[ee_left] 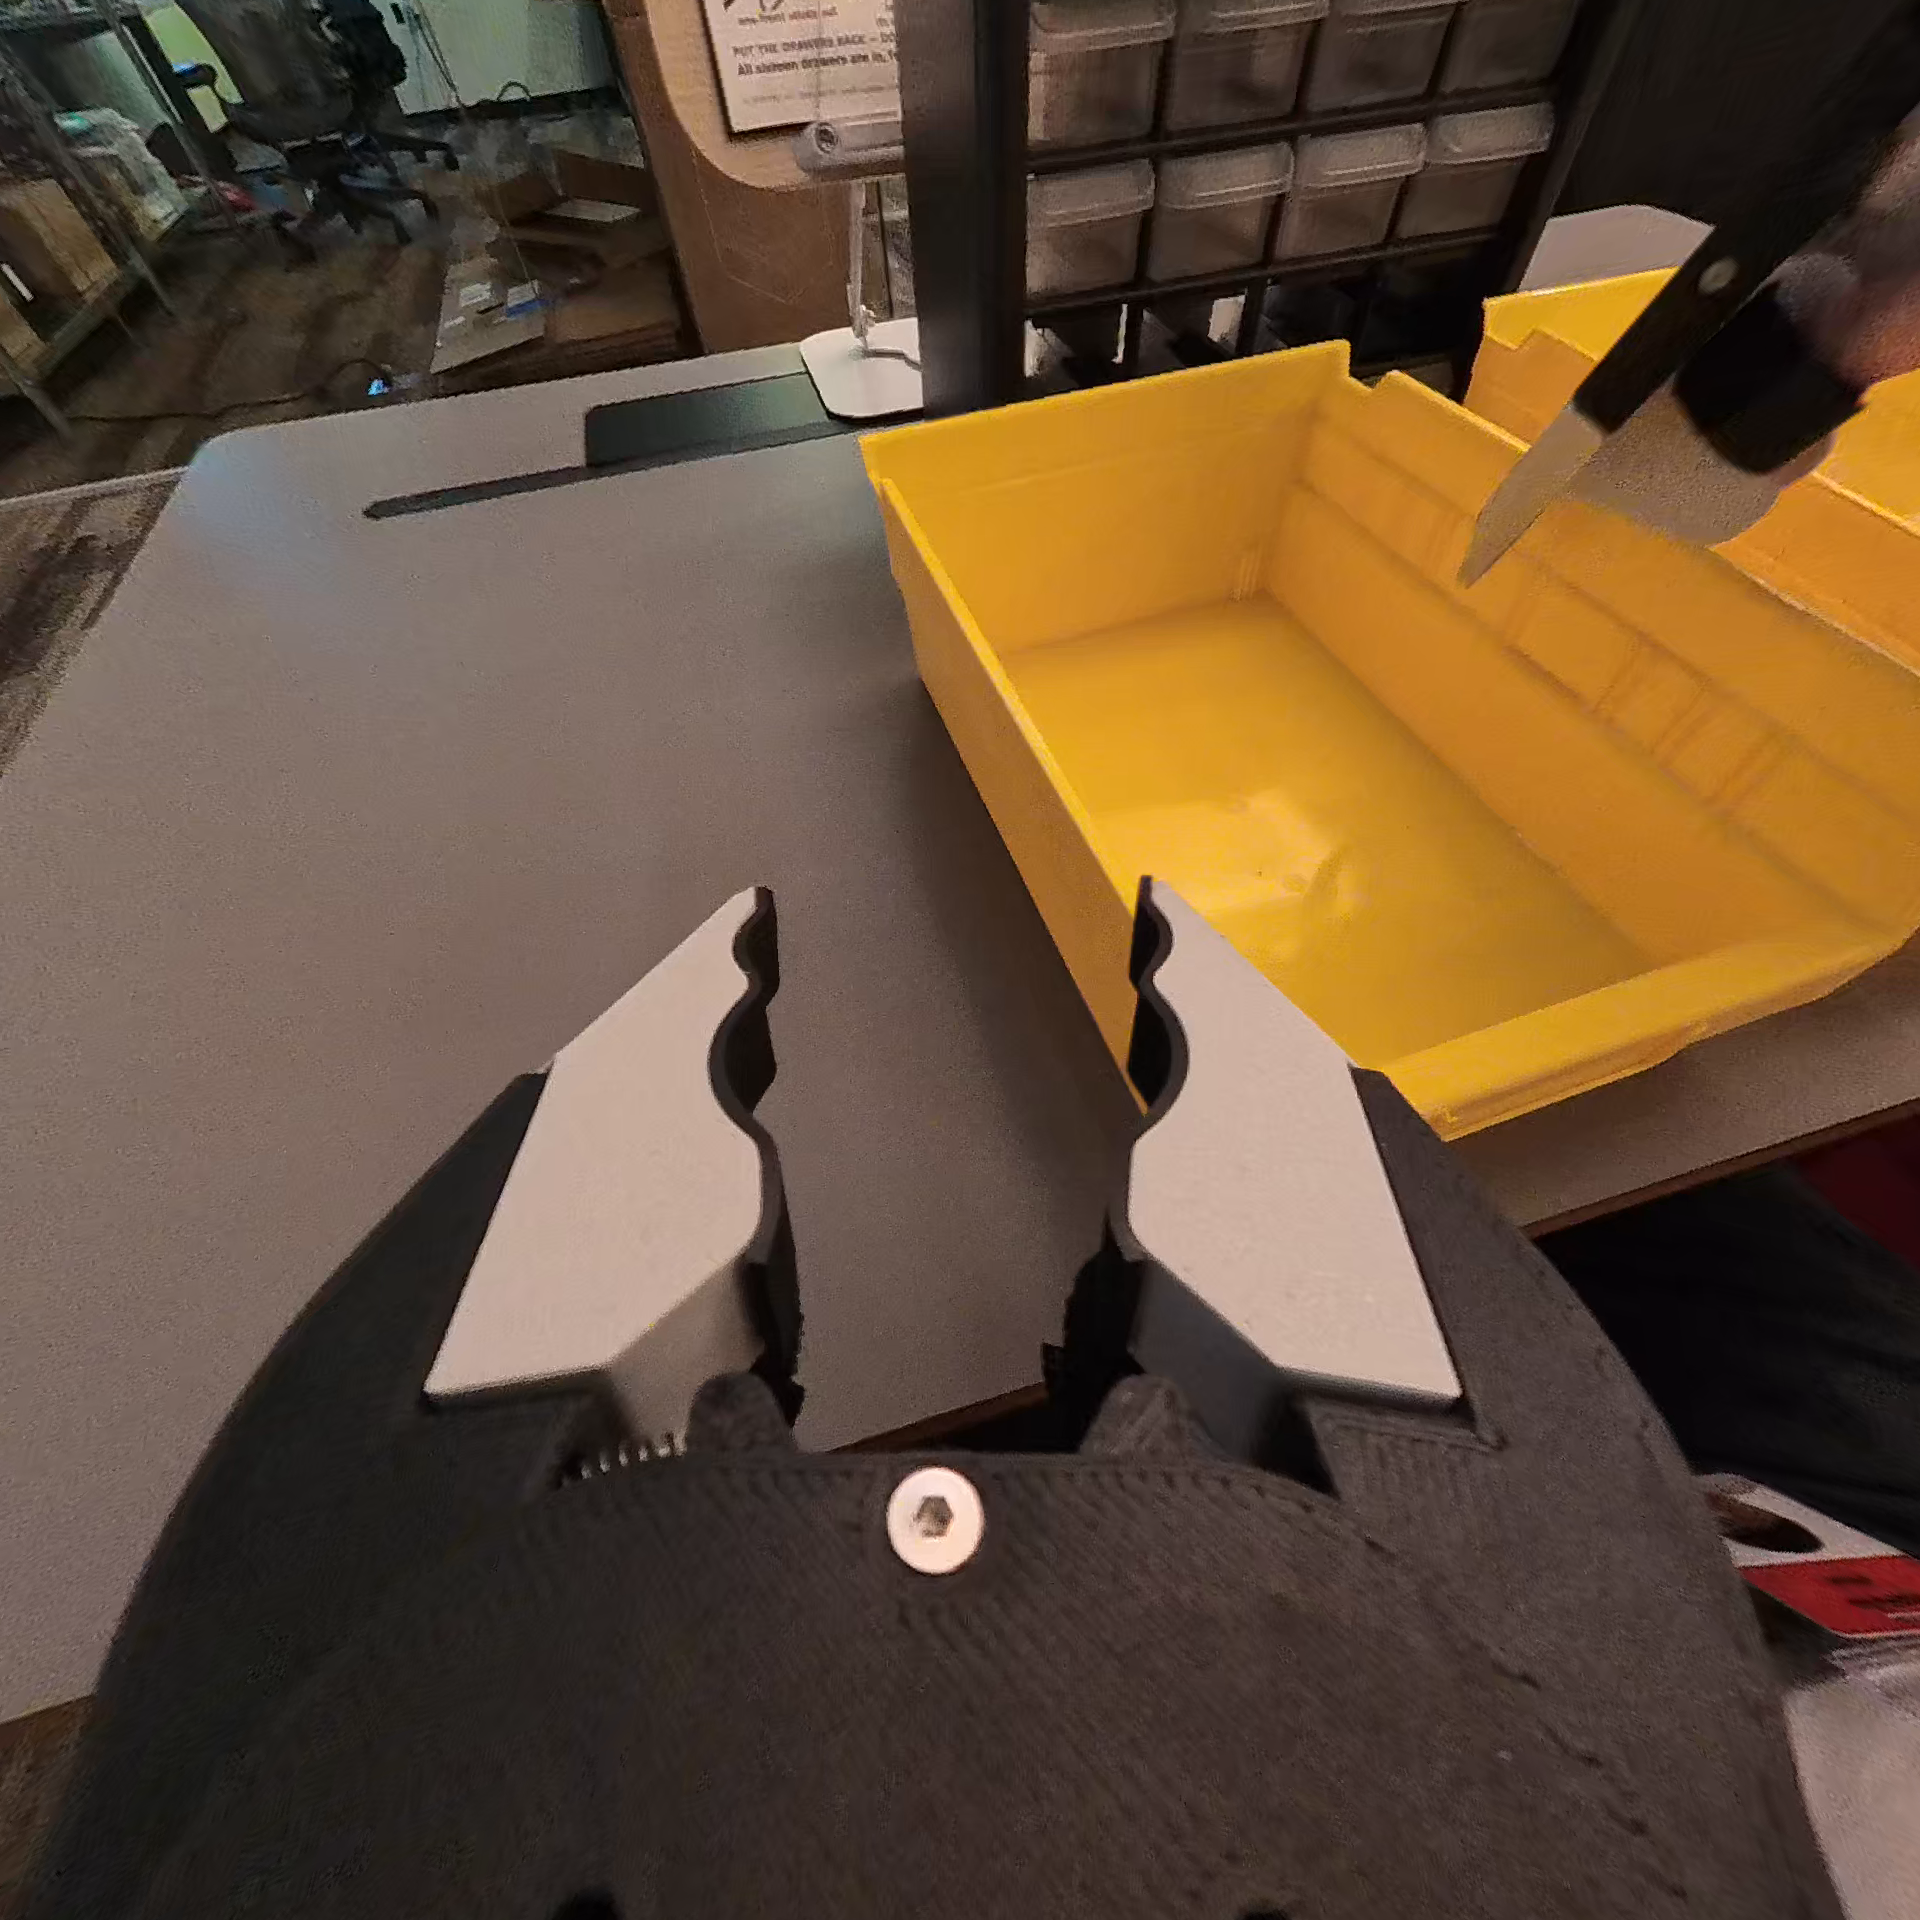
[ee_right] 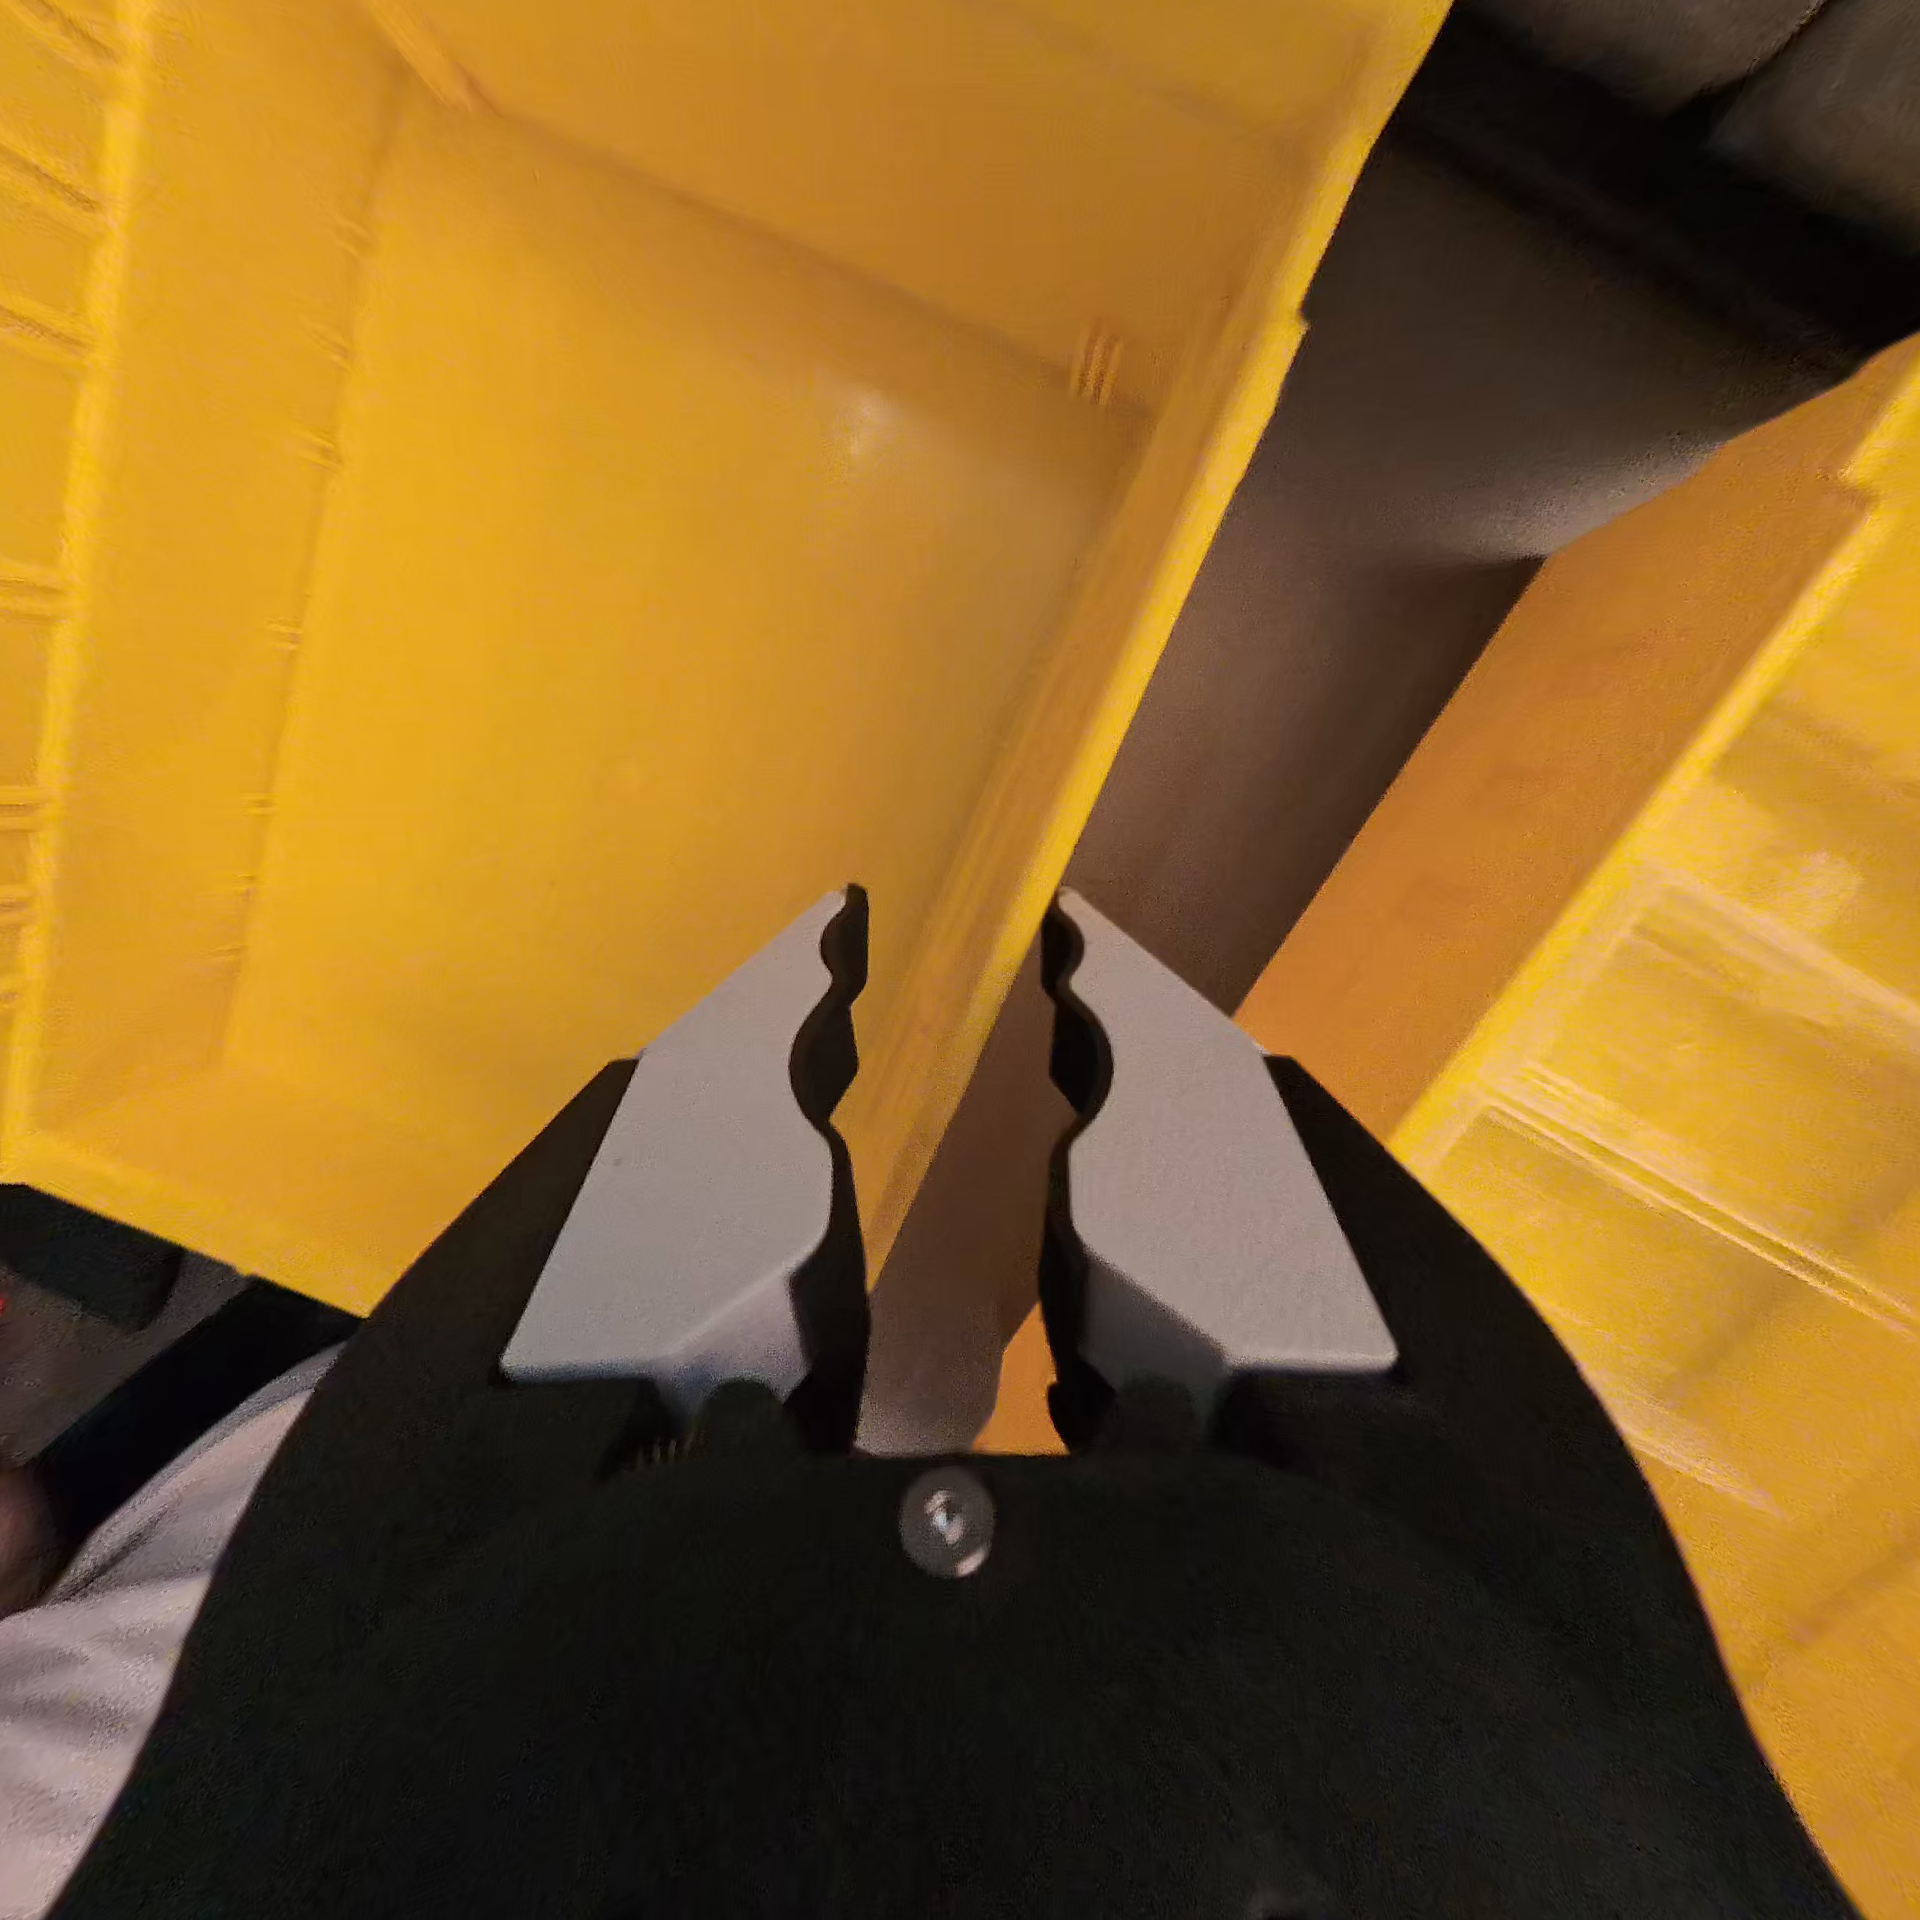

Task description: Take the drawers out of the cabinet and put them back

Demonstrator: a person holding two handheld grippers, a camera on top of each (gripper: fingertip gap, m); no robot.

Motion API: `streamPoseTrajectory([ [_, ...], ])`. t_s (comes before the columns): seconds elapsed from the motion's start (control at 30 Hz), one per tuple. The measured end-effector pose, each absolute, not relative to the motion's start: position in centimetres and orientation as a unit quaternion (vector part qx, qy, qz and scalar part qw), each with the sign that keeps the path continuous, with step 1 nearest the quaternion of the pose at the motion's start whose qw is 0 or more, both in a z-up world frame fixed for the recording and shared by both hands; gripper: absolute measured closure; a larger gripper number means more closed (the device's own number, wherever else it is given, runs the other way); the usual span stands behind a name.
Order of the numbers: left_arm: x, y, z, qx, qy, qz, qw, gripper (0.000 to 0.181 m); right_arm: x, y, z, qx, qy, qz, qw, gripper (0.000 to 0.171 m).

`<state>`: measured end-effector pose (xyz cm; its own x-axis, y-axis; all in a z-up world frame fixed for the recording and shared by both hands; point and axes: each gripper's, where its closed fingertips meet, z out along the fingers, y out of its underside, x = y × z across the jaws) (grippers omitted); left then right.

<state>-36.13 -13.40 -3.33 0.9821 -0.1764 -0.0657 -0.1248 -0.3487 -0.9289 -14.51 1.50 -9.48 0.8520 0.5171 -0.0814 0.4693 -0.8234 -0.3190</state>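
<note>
Grey table (ee_left: 436, 727), two yellow bins, drawer cabinet (ee_left: 1278, 135) at the far edge.
Your left gripper (ee_left: 951, 904) hangs released; your right gripper (ee_right: 951, 904) straddles, unclenched, the near yellow bin (ee_left: 1143, 520) wall.

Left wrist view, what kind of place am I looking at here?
Probably a workshop or lab storeroom: a black cabinet of small clear plastic drawers behind the grey table, wire shelving with boxes, and flattened cardboard on the floor.
</note>
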Motion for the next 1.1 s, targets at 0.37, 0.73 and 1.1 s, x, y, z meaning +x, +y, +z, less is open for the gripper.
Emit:
streamPoseTrajectory([
  [0.37,-40.5,-14.2,-3.7,-0.835,0.069,0.013,0.545,0.119,-14.5,0.2,-13.3,-0.968,-0.235,0.083,0.001,0.159],
  [0.73,-42.8,-15.3,-2.1,-0.827,0.033,0.009,0.561,0.122,-14.1,0.2,-13.3,-0.969,-0.212,0.119,-0.038,0.168],
  [1.1,-43.2,-14.2,0.7,-0.765,-0.048,-0.101,0.635,0.108,-13.6,0.0,-1.8,-0.945,-0.286,0.153,-0.036,0.168],
])
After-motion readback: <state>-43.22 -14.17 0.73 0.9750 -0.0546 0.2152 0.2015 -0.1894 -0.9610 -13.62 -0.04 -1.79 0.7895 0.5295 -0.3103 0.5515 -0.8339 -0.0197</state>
